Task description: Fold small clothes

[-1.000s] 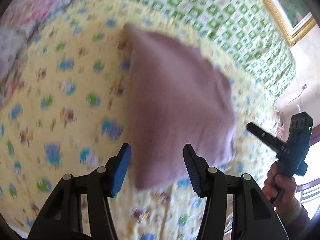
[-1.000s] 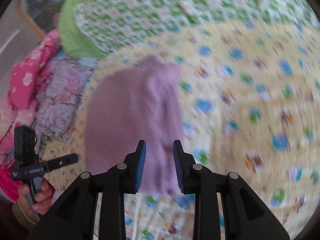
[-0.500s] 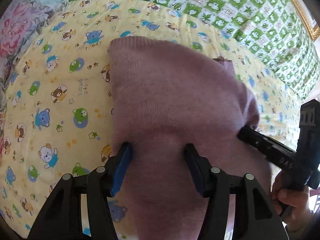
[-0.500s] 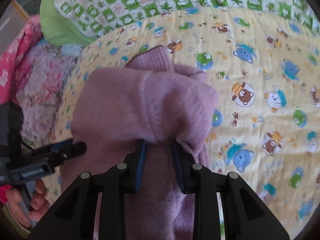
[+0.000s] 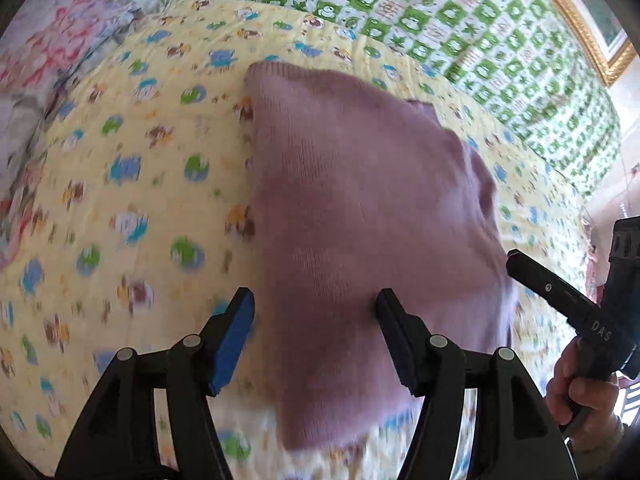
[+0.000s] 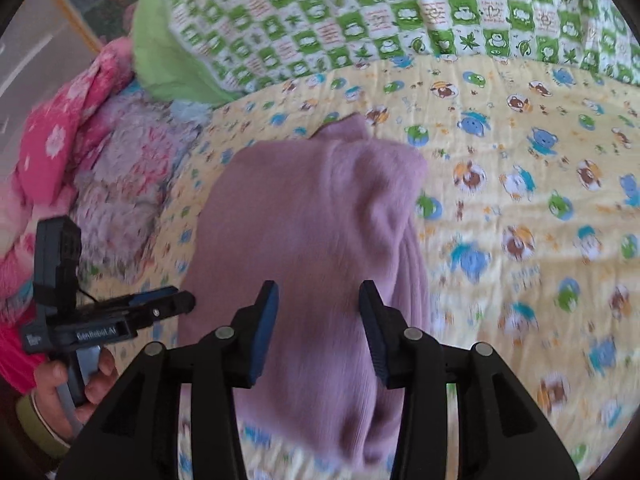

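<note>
The left tongs [image 5: 314, 316] stand spread wide above a folded mauve knit sweater [image 5: 360, 216], their blue-padded fingers [image 5: 234, 334] apart and gripping nothing. From the right wrist view, the right tongs [image 6: 318, 304] are likewise spread, both fingers poised over the near half of the same sweater [image 6: 312, 240] without pinching any cloth. Whether the tips brush the knit cannot be told through the motion blur.

The sweater lies folded into a compact, roughly rectangular bundle, with a ribbed edge at its far end and a thicker fold along its right side. It rests on a yellow quilt [image 5: 132, 184] printed with cartoon bears and frogs, which covers the bed.

Each view catches the other tool at its edge: the right tongs [image 5: 560, 292] appear at the right of the left wrist view, held in the person's right hand [image 5: 576, 396], just beside the sweater's right edge. The left tongs [image 6: 160, 304] appear at the left of the right wrist view, gripped by the left hand [image 6: 72, 380], close to the sweater's left edge.

Beyond the yellow quilt lies a green-and-white checked quilt [image 6: 400, 12]. A heap of pink floral bedding [image 6: 80, 140] sits to the left.
</note>
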Motion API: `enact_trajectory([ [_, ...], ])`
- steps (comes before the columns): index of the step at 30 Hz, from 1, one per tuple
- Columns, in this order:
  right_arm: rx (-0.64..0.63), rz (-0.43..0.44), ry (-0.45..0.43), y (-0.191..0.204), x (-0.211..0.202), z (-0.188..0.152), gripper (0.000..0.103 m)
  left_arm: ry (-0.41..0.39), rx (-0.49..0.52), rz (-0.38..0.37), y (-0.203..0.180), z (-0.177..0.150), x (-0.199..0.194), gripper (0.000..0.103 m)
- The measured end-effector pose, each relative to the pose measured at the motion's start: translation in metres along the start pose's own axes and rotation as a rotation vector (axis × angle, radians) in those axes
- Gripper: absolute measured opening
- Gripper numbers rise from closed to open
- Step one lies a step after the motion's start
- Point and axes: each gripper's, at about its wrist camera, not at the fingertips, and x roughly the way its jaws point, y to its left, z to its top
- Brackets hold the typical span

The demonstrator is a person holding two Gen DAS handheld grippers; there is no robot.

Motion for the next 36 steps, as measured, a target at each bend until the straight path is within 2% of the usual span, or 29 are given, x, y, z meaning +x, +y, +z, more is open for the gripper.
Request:
enact_trajectory([
  [2,-0.052,-0.101,0.045,0.001,0.004,-0.017,0.044,0.026,0.018,-0.006,-0.001,-0.014,0.001,0.064],
  [4,-0.064,-0.176,0.105,-0.006,0.02,-0.03,0.044,0.073,0.045,0.033,-0.003,-0.03,0.012,0.064],
  [7,0.017,-0.151,0.087,-0.021,0.017,-0.035,0.044,0.101,0.034,0.039,-0.002,-0.041,0.019,0.064],
  [9,0.065,-0.125,0.059,-0.021,0.004,-0.033,0.044,0.082,0.039,0.038,-0.004,-0.045,0.011,0.064],
  [11,0.055,-0.095,0.016,-0.014,-0.014,-0.033,0.045,0.05,0.058,0.045,-0.007,-0.05,0.0,0.066],
  [13,0.029,-0.083,-0.012,-0.005,-0.03,-0.037,0.049,0.025,0.063,0.054,-0.008,-0.057,-0.011,0.067],
  [15,0.021,-0.062,-0.035,0.002,-0.043,-0.043,0.06,-0.014,0.054,0.065,-0.007,-0.066,-0.024,0.069],
  [19,-0.005,-0.032,-0.055,0.019,-0.061,-0.061,0.068,-0.085,0.059,0.118,-0.011,-0.089,-0.047,0.073],
  [30,-0.071,-0.073,-0.02,0.033,-0.068,-0.121,0.074,-0.146,0.089,0.208,-0.009,-0.148,-0.066,0.074],
  [33,-0.09,-0.09,-0.032,0.036,-0.069,-0.13,0.076,-0.147,0.115,0.225,-0.012,-0.155,-0.064,0.074],
  [36,-0.123,-0.115,-0.052,0.043,-0.071,-0.133,0.081,-0.19,0.158,0.247,-0.021,-0.16,-0.069,0.074],
])
